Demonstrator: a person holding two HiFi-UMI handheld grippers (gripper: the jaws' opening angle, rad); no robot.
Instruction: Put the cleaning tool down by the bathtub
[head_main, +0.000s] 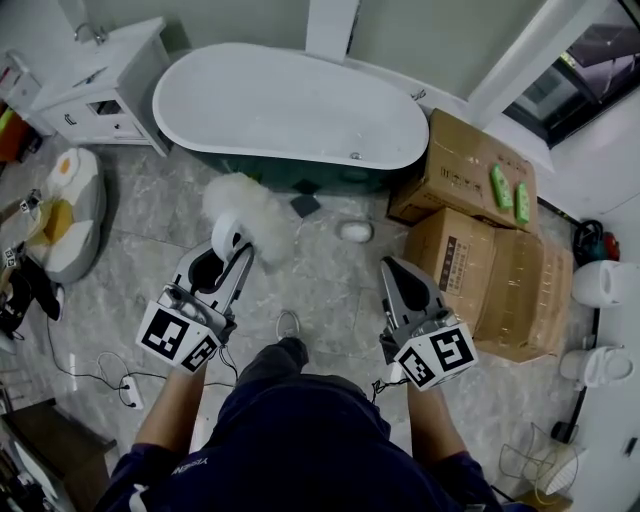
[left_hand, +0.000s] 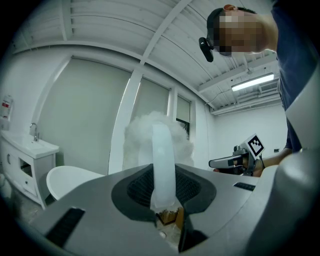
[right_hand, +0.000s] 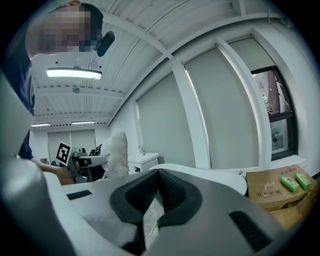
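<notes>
Marbled floor (head_main: 330, 280) is spread before the white bathtub (head_main: 290, 105), with cardboard boxes (head_main: 480, 235) stacked at its right. The fluffy white duster (head_main: 250, 205) is gripped by its pale handle in the left tool (head_main: 232, 243), above the floor near the tub. The right tool (head_main: 392, 268) appears clenched on nothing.

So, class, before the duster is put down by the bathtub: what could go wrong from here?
The left gripper grips the upright duster only by its thin handle; it may tip or slip.
A small white object and a dark square lie on the floor before the bathtub; the duster could land on them.
</notes>
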